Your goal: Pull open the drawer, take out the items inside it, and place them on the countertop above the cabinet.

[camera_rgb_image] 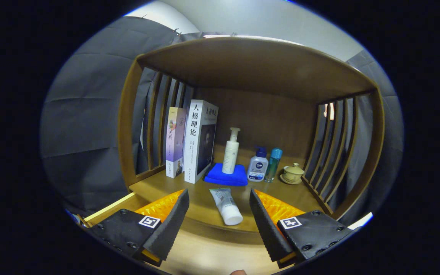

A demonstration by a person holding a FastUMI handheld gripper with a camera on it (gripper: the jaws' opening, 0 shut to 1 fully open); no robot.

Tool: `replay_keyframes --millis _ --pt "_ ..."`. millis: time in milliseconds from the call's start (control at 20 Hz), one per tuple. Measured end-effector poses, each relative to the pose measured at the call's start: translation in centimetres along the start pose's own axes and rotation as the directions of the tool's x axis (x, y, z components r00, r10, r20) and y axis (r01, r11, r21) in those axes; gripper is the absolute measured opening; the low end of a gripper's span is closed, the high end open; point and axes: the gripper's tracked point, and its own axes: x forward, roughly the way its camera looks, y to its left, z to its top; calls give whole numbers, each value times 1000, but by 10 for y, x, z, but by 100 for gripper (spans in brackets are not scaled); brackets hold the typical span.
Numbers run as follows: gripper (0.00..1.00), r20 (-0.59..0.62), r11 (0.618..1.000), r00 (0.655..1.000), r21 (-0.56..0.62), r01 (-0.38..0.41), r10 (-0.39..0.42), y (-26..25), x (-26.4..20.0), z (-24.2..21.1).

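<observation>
Countertop (189,191) of a slatted wooden cabinet (250,65) carries, from its left: two books (191,141), blue cloth (225,176) under a pump bottle (230,152), two bottles (264,164), lidded cup (292,173). White tube (225,205) lies at its front edge, between the spread, empty gripper (219,208) fingers. Drawer (105,212) open below-left.

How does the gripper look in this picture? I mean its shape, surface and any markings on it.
The gripper has two wedge-shaped fingers with ribbed, sawtooth inner faces. Each sits on a flat black block fastened with small screws, and each block carries a square black-and-white marker tag. Glossy orange ridged parts lie on top of the fingers. No cables are visible.
</observation>
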Motion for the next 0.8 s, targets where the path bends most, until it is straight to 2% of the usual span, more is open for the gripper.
replay_keyframes --millis 300,500,800 --pt "97 90 999 995 20 40 -42 10 -61 -10" --pt "97 155 993 984 91 75 -88 20 -98 -23" --pt "97 147 989 982 105 105 -119 31 -134 -67"
